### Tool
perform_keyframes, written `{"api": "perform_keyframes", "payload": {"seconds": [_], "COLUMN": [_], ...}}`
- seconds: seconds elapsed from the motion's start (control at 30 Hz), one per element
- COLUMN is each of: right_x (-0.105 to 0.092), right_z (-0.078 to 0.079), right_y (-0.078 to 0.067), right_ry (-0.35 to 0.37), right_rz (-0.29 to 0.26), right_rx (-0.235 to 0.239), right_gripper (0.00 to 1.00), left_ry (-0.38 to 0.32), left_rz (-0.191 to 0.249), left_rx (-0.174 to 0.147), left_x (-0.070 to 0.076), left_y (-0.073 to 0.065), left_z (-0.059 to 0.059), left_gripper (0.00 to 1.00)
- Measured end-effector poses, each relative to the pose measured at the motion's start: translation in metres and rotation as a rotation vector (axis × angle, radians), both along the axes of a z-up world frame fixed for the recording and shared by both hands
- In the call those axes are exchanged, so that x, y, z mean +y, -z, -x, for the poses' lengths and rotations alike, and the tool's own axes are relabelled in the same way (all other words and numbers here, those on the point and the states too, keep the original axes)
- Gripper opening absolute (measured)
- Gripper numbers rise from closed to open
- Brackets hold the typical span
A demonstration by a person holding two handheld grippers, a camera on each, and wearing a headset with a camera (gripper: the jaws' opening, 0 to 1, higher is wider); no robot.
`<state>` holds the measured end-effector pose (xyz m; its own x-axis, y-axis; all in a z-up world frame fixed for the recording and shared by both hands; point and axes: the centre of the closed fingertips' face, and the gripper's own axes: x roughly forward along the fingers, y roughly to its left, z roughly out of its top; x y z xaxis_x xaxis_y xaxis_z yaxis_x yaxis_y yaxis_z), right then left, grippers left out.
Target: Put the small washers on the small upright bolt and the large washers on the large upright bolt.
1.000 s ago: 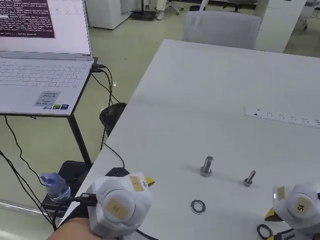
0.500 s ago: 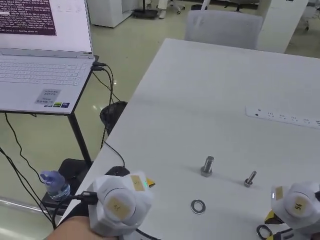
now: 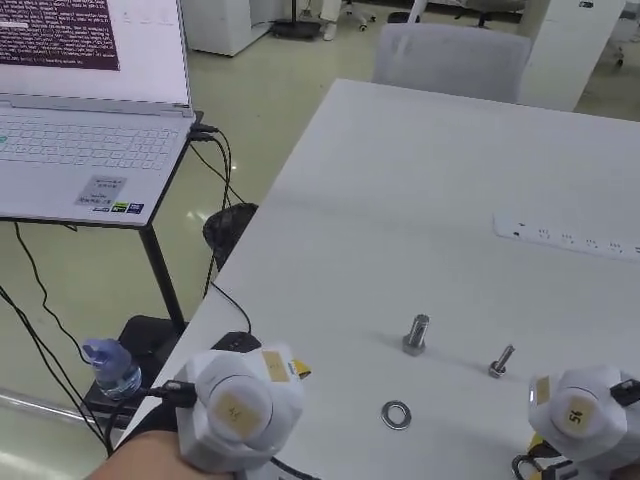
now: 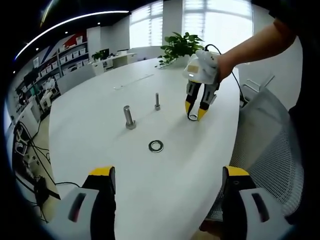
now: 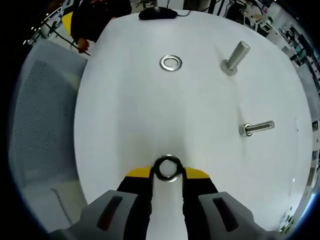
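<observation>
The large bolt [image 3: 416,335] and the small bolt [image 3: 500,360] stand upright on the white table [image 3: 420,200], with a silver washer [image 3: 396,414] lying flat in front of them. My right gripper [image 5: 167,172] is low over the table near the front edge, right of that washer, shut on a dark washer [image 5: 167,168]; the left gripper view shows that washer [image 4: 192,116] hanging between the yellow fingertips [image 4: 201,113]. My left gripper [image 4: 169,172] stands open at the table's near left corner with nothing between its jaws. It points toward the flat washer [image 4: 156,146] and both bolts.
A white power strip [image 3: 565,238] lies at the far right of the table. Left of the table stand a laptop [image 3: 80,150] on a stand, cables and a water bottle [image 3: 110,368] on the floor. A grey chair [image 3: 450,60] is at the far end.
My right gripper has drifted a little to the left with the washer in it. The left gripper, bolts and flat washer have stayed put; the head camera shifted slightly.
</observation>
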<state>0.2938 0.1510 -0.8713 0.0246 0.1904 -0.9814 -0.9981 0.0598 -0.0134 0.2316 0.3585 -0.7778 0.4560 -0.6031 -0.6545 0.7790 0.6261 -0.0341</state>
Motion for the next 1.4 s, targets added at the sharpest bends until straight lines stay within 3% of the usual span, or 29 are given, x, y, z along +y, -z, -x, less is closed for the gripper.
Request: {"api": "perform_keyframes", "payload": {"seconds": [0.5,0.9,1.4], "right_x": [0.001,0.004,0.004], "right_z": [0.002,-0.004,-0.024], "right_y": [-0.002,-0.025,-0.064], "right_ry": [0.010,0.015,0.020], "right_rz": [-0.004,-0.010,-0.013], "right_rx": [0.014,0.030,0.004], "right_gripper": [0.21,0.21,0.21], "left_ry": [-0.001,-0.014,-0.020], "left_rz": [-0.013,-0.015,-0.019], "left_rx": [0.001,-0.005,-0.010], "left_x": [-0.002,-0.002,-0.001], "left_y": [0.000,0.000,-0.001], "left_z": [0.007,0.010,0.012], "left_gripper": [0.86,0.86,0.86]}}
